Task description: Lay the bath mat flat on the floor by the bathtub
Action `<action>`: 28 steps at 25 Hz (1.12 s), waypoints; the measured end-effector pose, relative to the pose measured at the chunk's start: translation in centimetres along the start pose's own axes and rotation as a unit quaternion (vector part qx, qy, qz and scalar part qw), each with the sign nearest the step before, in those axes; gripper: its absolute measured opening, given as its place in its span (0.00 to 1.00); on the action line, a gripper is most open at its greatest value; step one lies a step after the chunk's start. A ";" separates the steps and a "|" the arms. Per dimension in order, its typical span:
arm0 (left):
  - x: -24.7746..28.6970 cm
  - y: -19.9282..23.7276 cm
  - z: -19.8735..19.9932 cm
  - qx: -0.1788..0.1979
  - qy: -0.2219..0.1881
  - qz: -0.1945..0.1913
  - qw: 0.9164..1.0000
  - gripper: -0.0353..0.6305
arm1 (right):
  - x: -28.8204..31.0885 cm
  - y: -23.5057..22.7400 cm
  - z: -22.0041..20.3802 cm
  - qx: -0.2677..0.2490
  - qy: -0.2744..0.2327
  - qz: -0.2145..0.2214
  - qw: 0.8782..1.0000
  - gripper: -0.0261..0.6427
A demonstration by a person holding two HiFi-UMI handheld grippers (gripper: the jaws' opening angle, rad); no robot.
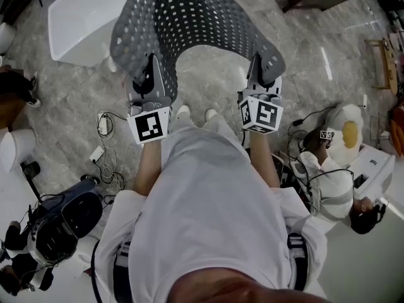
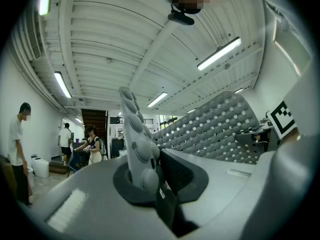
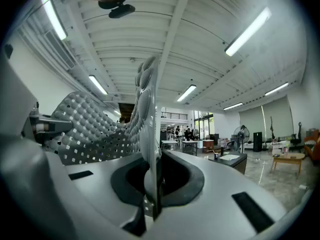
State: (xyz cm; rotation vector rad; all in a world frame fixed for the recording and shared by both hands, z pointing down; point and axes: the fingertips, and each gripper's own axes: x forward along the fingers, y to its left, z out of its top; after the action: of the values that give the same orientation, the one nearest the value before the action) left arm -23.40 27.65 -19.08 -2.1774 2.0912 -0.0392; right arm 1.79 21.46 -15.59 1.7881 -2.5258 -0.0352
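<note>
Bath mat (image 1: 189, 24): grey, perforated, off the floor (image 1: 208, 74), hanging in an arc between both claws, near edge pinched at two points, far edge draped away from the person. Left claw (image 1: 149, 74) clamped shut on the mat's left end, right claw (image 1: 262, 71) clamped shut on its right end, mat edge standing upright between the pads in both gripper views. White shape at upper left probably the bathtub (image 1: 82, 24), partly under the mat's far-left side; hard to confirm from the head view.
</note>
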 end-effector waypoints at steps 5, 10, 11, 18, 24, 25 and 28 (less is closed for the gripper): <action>0.0 -0.2 0.2 0.003 -0.008 -0.017 1.000 0.07 | -1.0 1.1 1.0 -0.010 -0.016 -0.003 1.000 0.06; -1.0 -0.7 0.0 0.006 0.000 -0.028 1.000 0.07 | -2.5 1.4 1.1 0.010 -0.017 0.004 1.000 0.07; -1.3 -0.8 -0.2 0.006 0.003 -0.030 1.000 0.07 | -2.9 1.3 1.1 0.011 -0.017 0.004 1.000 0.07; -2.8 -2.7 -3.0 0.037 0.051 -0.042 0.997 0.08 | -5.0 -1.2 -0.8 0.021 0.002 0.006 1.000 0.07; -2.8 -4.2 -4.2 0.060 0.064 -0.055 0.995 0.09 | -6.1 -3.8 -3.2 0.037 0.013 -0.007 0.999 0.07; -2.7 -4.6 -4.3 0.064 0.066 -0.058 0.994 0.09 | -6.4 -4.3 -3.5 0.038 0.015 -0.010 0.999 0.07; -2.2 -5.9 -4.4 0.072 0.064 -0.071 0.993 0.09 | -7.2 -5.9 -4.2 0.043 0.013 -0.025 0.999 0.07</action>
State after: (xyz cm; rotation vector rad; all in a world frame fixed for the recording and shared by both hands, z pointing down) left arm -18.11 29.76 -13.92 -2.2860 1.9234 -0.3422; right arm 9.92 26.34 -11.86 1.8695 -2.5022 0.0956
